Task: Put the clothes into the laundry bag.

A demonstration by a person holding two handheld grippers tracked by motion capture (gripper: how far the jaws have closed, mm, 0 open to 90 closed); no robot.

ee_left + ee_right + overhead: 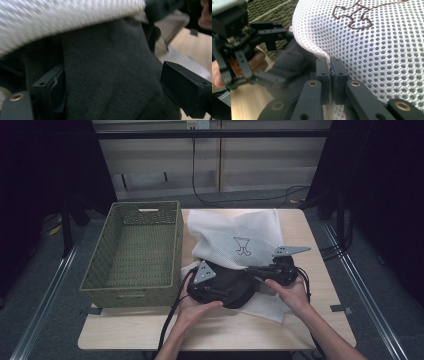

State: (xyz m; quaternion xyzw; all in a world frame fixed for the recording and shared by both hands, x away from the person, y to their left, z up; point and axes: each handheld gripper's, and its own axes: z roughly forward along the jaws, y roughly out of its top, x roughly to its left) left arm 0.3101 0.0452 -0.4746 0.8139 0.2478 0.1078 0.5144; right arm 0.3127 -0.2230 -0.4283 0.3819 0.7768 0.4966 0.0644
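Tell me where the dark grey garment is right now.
In the high view the dark grey garment lies at the table's near middle, half under the white mesh bag, right of the green basket, between the two tongs.

Setting: a lab-type recording bay, not a home. A small pale wooden tabletop point(310, 245) stands alone on grey carpeted floor point(50, 285). Black curtains point(380, 180) hang on both sides and darken the edges. Metal rails point(372, 295) run along the floor left and right of the tabletop. Black cables point(240, 197) trail across the floor behind it, up to a wall socket point(198, 124). Back wall: plain beige panels point(265, 155). A green woven basket point(131, 290) sits as a prop.
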